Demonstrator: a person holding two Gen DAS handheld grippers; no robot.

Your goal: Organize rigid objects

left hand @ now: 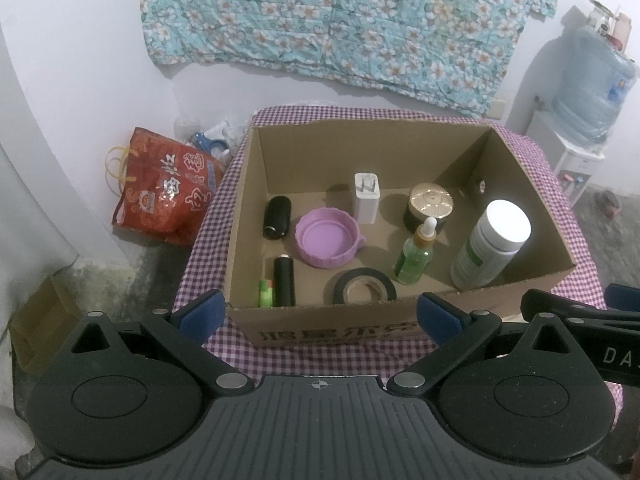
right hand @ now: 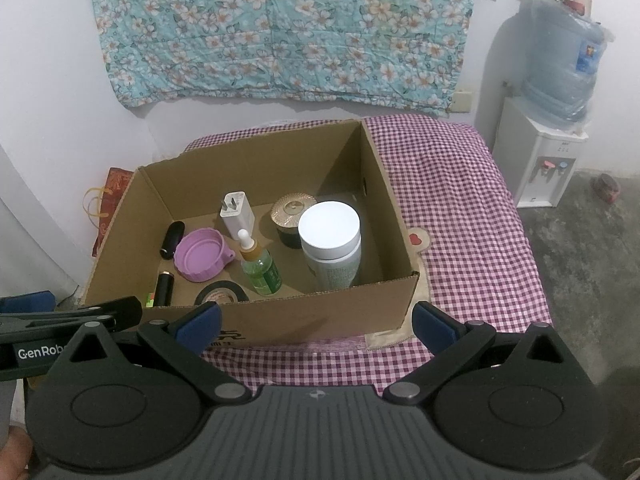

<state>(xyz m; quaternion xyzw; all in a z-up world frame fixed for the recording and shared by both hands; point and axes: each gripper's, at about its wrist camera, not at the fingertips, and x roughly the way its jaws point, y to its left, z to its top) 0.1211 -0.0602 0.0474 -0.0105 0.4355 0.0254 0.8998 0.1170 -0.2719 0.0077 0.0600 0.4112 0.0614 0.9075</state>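
Right in the middle sits the big cardboard box (left hand: 400, 328). Inside, at its right, stands the white bottle (left hand: 492, 240), with the purple lid (left hand: 326, 240) left of center. Both claws, left gripper (left hand: 318, 310) and right gripper (right hand: 316, 320), are spread wide, holding nothing.

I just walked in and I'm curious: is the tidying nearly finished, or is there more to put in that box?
It looks nearly done. The brown cardboard box already holds the white-capped bottle, green dropper bottle, lilac plastic lid, black tape roll and white charger. Both the left gripper and right gripper are open and hold nothing. Nothing loose shows on the checked purple cloth.
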